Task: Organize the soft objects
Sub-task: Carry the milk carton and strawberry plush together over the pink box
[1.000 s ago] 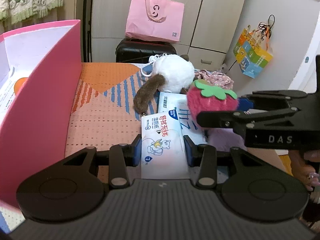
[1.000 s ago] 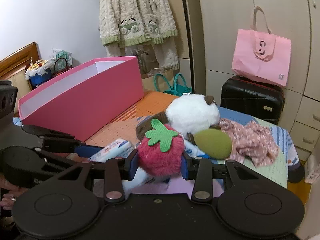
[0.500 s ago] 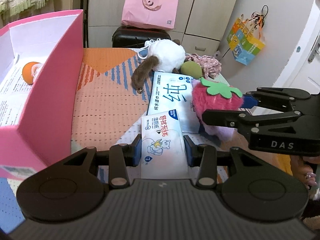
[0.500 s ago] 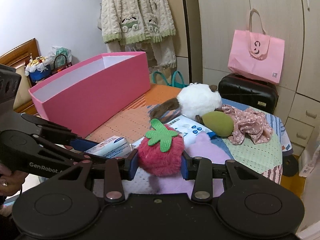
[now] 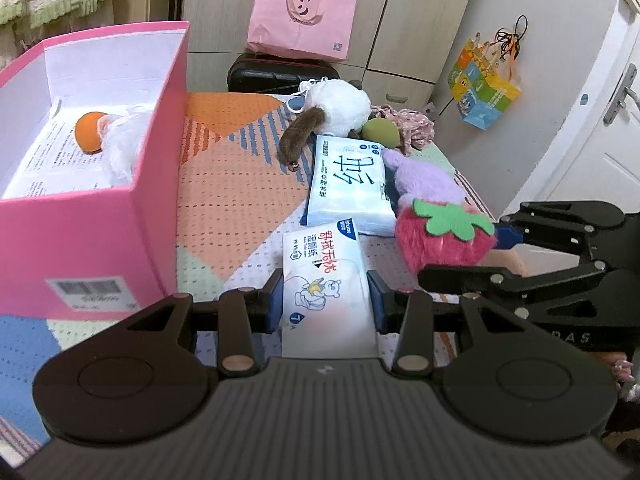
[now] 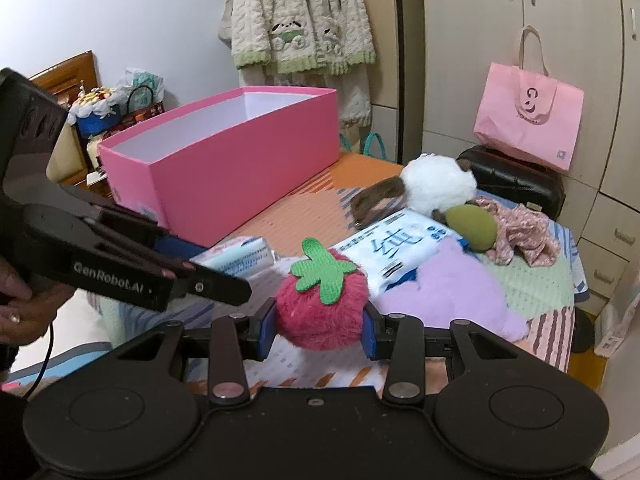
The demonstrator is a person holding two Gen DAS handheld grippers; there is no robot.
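My left gripper (image 5: 326, 294) is shut on a small white tissue pack (image 5: 324, 280) with red print and a bear, held above the table. My right gripper (image 6: 320, 326) is shut on a red plush strawberry (image 6: 322, 302) with a green leaf top; it also shows in the left wrist view (image 5: 444, 236). The open pink box (image 5: 100, 208) stands at the left and holds an orange and white soft toy (image 5: 104, 136). The box also shows in the right wrist view (image 6: 240, 164).
On the patterned cloth lie a large tissue pack (image 5: 348, 184), a purple plush (image 5: 428, 180), a white plush with a brown tail (image 5: 336, 108), a green plush (image 5: 380, 132) and a floral cloth (image 5: 412, 126). A black suitcase (image 5: 280, 76) and pink bag (image 5: 302, 12) stand behind.
Both grippers have pulled back and up from the pile, each keeping its object. The inside of the pink box has come into view from the left wrist.
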